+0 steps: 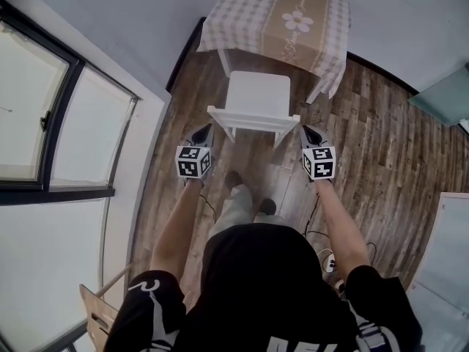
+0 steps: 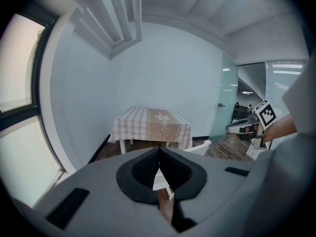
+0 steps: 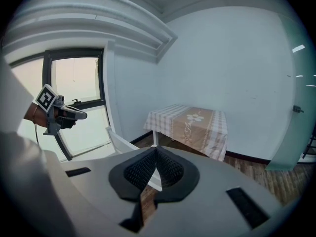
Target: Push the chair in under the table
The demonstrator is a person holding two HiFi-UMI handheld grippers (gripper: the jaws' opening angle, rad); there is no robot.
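A white chair (image 1: 258, 94) stands on the wood floor, its seat facing a small table (image 1: 242, 9) covered with a checked cloth. The backrest (image 1: 253, 119) is on my side. My left gripper (image 1: 207, 130) is shut and empty, its tip just beside the backrest's left end. My right gripper (image 1: 305, 130) is also shut and empty, by the backrest's right end. I cannot tell if either touches the chair. In the left gripper view the closed left gripper (image 2: 159, 158) points at the table (image 2: 150, 125) and chair (image 2: 200, 147). The right gripper (image 3: 155, 154) shows the chair (image 3: 118, 142) at left.
A tall window (image 1: 44, 108) runs along the left wall. A wooden chair (image 1: 99, 310) stands at the lower left behind me. Cables (image 1: 322, 255) lie on the floor by my right side. A glass door (image 2: 228, 100) is off to the right.
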